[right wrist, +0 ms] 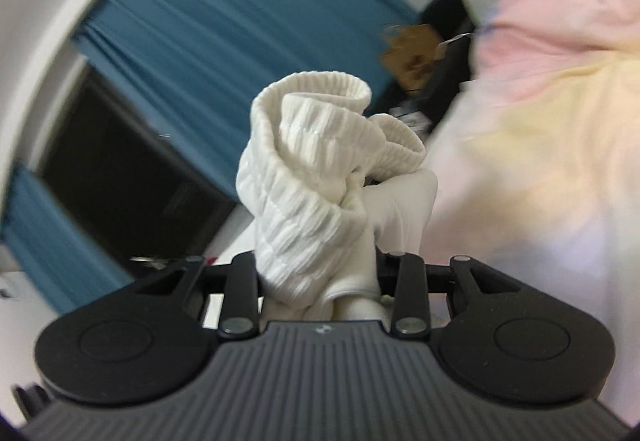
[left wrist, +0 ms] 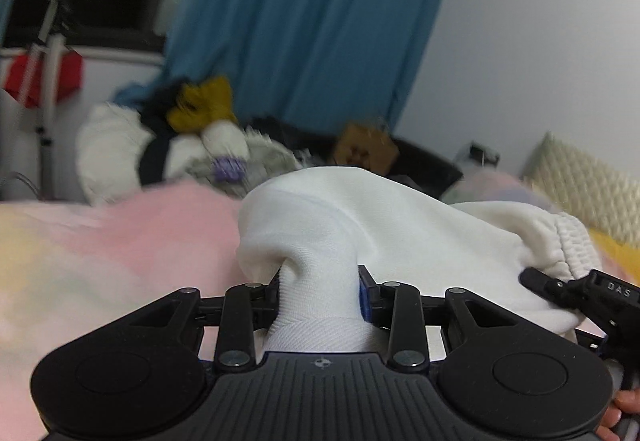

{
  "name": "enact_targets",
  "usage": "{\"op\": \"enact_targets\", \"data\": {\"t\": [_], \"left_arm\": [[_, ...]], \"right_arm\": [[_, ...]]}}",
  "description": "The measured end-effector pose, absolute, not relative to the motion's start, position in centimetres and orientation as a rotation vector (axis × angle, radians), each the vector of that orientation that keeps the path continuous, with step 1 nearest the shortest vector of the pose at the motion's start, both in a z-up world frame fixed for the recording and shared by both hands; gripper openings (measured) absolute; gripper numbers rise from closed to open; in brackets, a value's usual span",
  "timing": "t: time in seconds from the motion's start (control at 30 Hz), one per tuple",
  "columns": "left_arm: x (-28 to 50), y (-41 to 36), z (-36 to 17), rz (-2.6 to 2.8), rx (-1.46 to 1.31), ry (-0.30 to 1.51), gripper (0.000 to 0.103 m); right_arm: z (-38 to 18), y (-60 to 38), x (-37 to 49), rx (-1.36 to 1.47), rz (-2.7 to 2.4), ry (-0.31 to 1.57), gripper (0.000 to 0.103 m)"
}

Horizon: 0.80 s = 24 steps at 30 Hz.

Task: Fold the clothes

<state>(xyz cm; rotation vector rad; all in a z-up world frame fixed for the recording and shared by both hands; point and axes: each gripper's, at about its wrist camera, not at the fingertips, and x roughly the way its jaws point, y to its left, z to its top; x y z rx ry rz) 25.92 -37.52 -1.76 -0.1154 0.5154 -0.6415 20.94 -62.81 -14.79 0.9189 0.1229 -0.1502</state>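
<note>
Over the pastel blanket (left wrist: 100, 241), your left gripper (left wrist: 320, 289) and right gripper (right wrist: 316, 273) both clamped the white garment (left wrist: 360, 217), ribbed hem (right wrist: 304, 145) at twelve o'clock.

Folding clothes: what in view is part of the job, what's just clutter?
In the job:
white garment
left tongs, shut on it
right tongs, shut on its ribbed band

Lying about:
pastel blanket
plush toys
blue curtain
cardboard box

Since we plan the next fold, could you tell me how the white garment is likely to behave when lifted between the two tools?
The white garment looks floppy: it bunches and drapes where the left tool pinches it. It probably sags between grips. The ribbed cuff held in the right tool curls over, so it seems soft and stretchy, unlikely to slip.
</note>
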Motion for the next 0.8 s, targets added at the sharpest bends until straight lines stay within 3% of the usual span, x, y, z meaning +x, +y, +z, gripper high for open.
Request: {"op": "enact_targets", "data": {"t": [0.2, 0.37, 0.5, 0.57, 0.6, 0.8], "left_arm": [[27.2, -42.4, -11.1, -0.656, 0.012, 0.652, 0.039], [26.1, -42.4, -12.2, -0.685, 0.061, 0.614, 0.045], [25.0, -40.2, -10.1, -0.667, 0.049, 0.651, 0.053], [23.7, -38.7, -7.1, -0.664, 0.063, 0.632, 0.074], [23.0, -38.0, -5.7, -0.663, 0.069, 0.621, 0.079], [17.3, -34.8, 1.7, -0.679, 0.079, 0.538, 0.084]], "right_arm": [[-21.6, -63.5, 22.2, 0.849, -0.279, 0.310, 0.037], [-25.2, -64.1, 22.3, 0.838, -0.326, 0.388, 0.041], [-24.7, -64.7, 21.3, 0.926, -0.320, 0.418, 0.049], [-24.0, -64.8, 20.3, 0.952, -0.329, 0.445, 0.054], [-23.1, -64.5, 19.4, 0.933, -0.348, 0.455, 0.054], [-17.4, -62.2, 13.7, 0.814, -0.386, 0.450, 0.055]]}}
